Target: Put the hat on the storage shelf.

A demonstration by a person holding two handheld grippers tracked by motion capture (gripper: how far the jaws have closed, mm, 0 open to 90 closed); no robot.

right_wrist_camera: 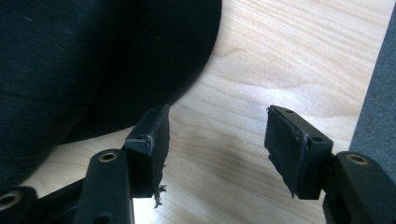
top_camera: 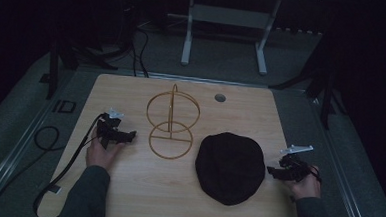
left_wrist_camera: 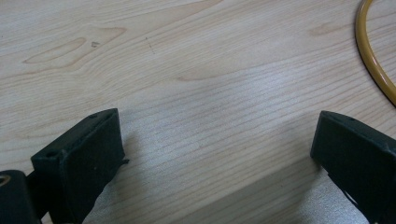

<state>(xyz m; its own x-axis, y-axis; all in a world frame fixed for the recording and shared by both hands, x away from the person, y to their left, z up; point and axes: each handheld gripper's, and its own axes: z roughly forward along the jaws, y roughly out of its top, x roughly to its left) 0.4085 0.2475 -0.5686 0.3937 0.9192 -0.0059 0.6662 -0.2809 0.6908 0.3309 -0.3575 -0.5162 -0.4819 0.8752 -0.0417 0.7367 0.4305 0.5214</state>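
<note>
Pale wood table (top_camera: 126, 205) under dim light, dark floor all round it. Starting at the right gripper (top_camera: 274, 172) near the table's right edge: its jaws stand apart with nothing between them, bare wood showing in the gap in the right gripper view (right_wrist_camera: 215, 154), and they point toward the table's middle. Just beyond the tips lies the black cap (top_camera: 230, 166), flat on the wood, its near rim close to one jaw but apart from it; the cap's dark curve (right_wrist_camera: 93, 60) sits up and to the left of the jaws. So the cap lies straight ahead of this gripper, a short reach inward. The left gripper (top_camera: 129, 134) rests well apart from the cap, jaws wide and empty over wood, beside the gold wire stand (top_camera: 172, 121), whose base ring (left_wrist_camera: 373, 60) curves past one jaw. The right hand is plainly the nearer one to the cap
</note>
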